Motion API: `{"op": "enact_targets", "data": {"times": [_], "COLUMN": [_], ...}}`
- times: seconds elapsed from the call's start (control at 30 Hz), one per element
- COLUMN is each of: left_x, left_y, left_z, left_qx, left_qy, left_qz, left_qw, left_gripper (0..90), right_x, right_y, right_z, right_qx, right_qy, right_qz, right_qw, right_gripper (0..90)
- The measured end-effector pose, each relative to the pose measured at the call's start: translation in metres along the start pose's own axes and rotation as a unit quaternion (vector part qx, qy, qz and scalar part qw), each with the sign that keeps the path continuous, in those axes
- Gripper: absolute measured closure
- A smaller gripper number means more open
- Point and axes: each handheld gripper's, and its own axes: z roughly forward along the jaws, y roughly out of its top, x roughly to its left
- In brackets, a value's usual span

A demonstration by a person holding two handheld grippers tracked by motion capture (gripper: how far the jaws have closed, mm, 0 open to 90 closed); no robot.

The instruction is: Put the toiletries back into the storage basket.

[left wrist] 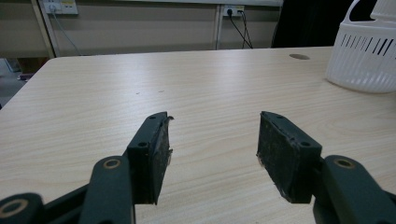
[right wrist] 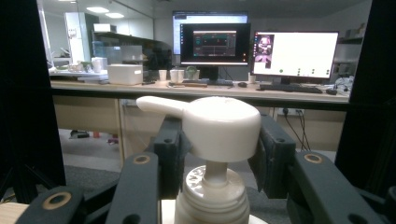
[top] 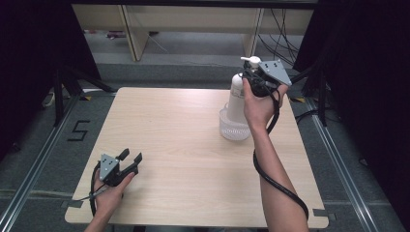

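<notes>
A white pump bottle (top: 237, 96) stands upright with its base inside a small white slotted basket (top: 233, 129) at the table's far right. My right gripper (top: 251, 76) is up at the bottle's top. In the right gripper view its jaws (right wrist: 218, 156) sit against both sides of the round pump head (right wrist: 223, 125), whose spout points left. My left gripper (top: 132, 155) rests low over the table's near left with its jaws wide apart. Between its pads (left wrist: 212, 128) lies bare wood. The basket (left wrist: 365, 58) stands far off at the upper right of the left gripper view.
The light wooden table (top: 193, 145) has dark curtains on both sides and grey floor around it. A black cable (top: 275, 181) trails along the right forearm. Desk legs and loose cables lie beyond the far edge.
</notes>
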Motion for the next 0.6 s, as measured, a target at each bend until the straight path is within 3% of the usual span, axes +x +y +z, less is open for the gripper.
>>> {"op": "enact_targets", "data": {"times": [0.07,0.6], "left_x": [0.000,0.001], "left_y": [0.000,0.000], "left_z": [0.000,0.001], "left_qx": [0.000,-0.004], "left_qy": [0.000,-0.003], "left_qz": [0.001,-0.002], "left_qw": [1.0000,1.0000], "left_gripper": [43.0,43.0], "right_x": [-0.001,-0.001], "right_y": [-0.002,-0.016], "right_z": [0.002,0.003], "right_qx": [-0.002,0.019], "right_qy": [-0.001,-0.001], "right_qz": [-0.008,0.000], "right_qw": [1.0000,0.9998], "right_gripper": [59.9,59.9]}}
